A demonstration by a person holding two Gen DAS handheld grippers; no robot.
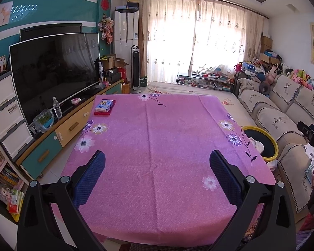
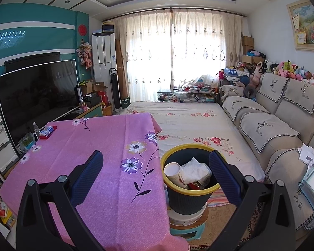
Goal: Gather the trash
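Observation:
A dark bin with a yellow rim [image 2: 188, 196] stands on a stool beside the table's right edge; inside lie a white paper cup [image 2: 172, 170], crumpled white paper [image 2: 195, 170] and red scraps. In the left wrist view the same bin [image 1: 261, 144] shows at the right. My right gripper [image 2: 156, 163] hovers open above the table edge and the bin, holding nothing. My left gripper [image 1: 157, 163] is open over the pink flowered tablecloth [image 1: 157, 146], with nothing between its fingers. A red tray with a blue-white box [image 1: 104, 106] sits at the table's far left corner.
A long TV cabinet [image 1: 58, 133] with a big TV [image 1: 54, 71], a water bottle [image 1: 57, 104] and a bagged container runs along the left. A beige sofa [image 2: 278, 125] with tissues and papers lines the right. Behind the table lies a flowered floor mat [image 2: 188, 115].

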